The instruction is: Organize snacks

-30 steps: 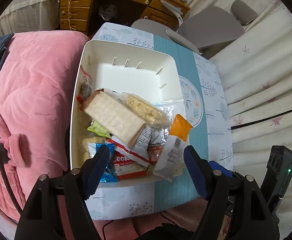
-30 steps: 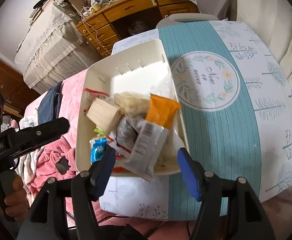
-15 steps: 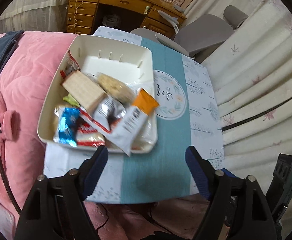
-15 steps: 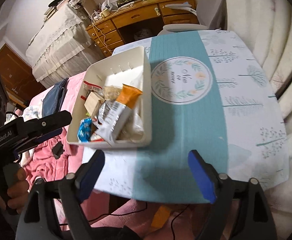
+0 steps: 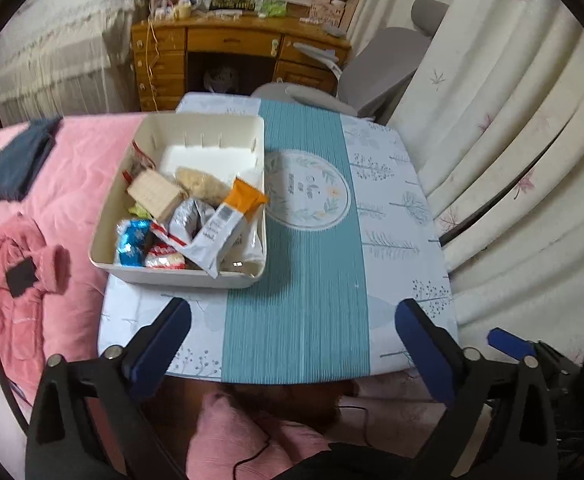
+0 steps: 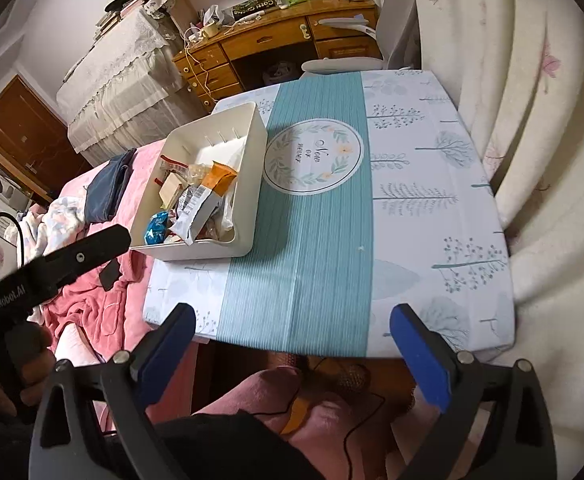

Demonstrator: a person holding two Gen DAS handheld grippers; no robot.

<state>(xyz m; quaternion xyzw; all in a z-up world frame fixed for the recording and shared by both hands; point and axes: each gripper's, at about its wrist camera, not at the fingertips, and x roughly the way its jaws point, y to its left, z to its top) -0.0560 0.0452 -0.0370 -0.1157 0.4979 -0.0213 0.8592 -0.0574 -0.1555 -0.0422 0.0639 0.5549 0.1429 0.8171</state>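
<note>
both tongs, left (image 5: 292, 332) and right (image 6: 290, 330), are opening wide, nothing between them. snacks (image 5: 196, 216) sit heaped in the white bin (image 5: 180, 276) at the desk's (image 5: 299, 320) left edge. i judge sorting nearly done; next, check for strays.

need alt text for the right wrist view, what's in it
A cream bin full of snack packets sits at the left edge of a table with a teal-striped cloth. The right gripper hangs over the table's near edge, its jaws opening with nothing between them. The left gripper juts in at far left, over pink bedding.
</note>
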